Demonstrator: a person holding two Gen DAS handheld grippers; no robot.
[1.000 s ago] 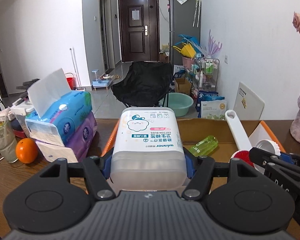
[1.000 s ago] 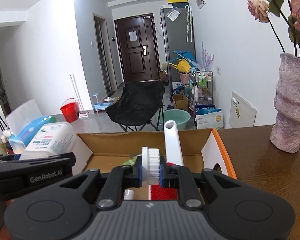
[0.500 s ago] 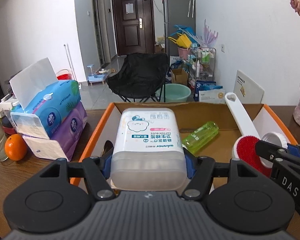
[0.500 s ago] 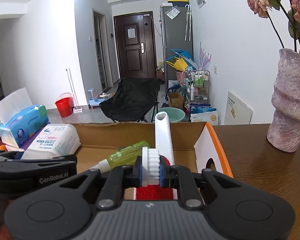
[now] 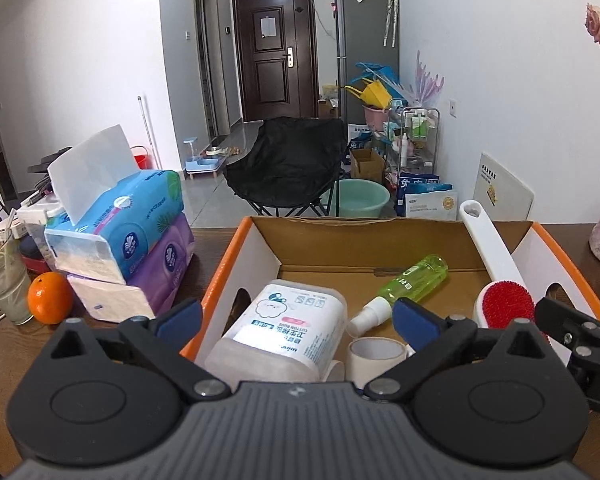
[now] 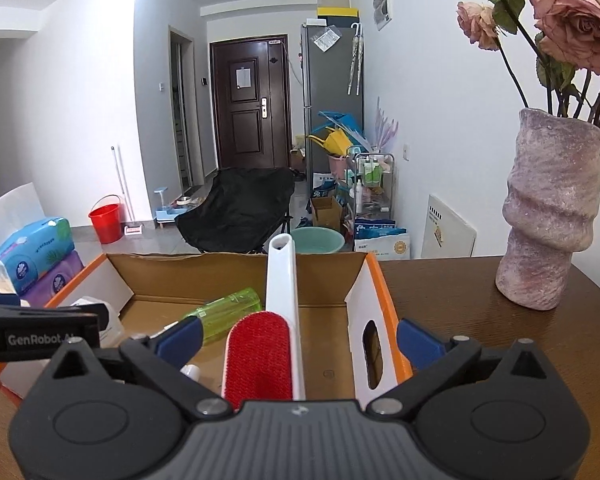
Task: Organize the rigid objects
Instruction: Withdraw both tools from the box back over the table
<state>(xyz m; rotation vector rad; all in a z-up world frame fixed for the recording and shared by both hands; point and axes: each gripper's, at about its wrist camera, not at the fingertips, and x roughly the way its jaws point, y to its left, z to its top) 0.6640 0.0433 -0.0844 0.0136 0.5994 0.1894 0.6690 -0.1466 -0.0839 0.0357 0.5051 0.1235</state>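
An orange-edged cardboard box point(image 5: 340, 240) holds the items. My left gripper point(image 5: 298, 318) is opening, its blue pads well clear of the white cotton-bud box point(image 5: 276, 336), which lies inside the carton below them. A green spray bottle point(image 5: 414, 282) and a tape roll point(image 5: 374, 354) lie beside it. My right gripper point(image 6: 300, 340) is opening too. The red-faced lint brush point(image 6: 260, 356) lies loose between its pads, and its white handle point(image 6: 282, 276) leans on the carton's far wall point(image 6: 204, 276). The same brush point(image 5: 504, 310) shows in the left wrist view.
Stacked tissue packs point(image 5: 128, 248), an orange point(image 5: 50, 298) and a glass point(image 5: 4, 284) stand left of the carton. A pink vase point(image 6: 552, 216) with dried roses stands on the table to the right. The left gripper's body point(image 6: 40, 334) sits beside the right one.
Both grippers have opened wide. The cotton-bud box dropped out of the left one into the carton. The lint brush left the right one and now lies flat, red face up.
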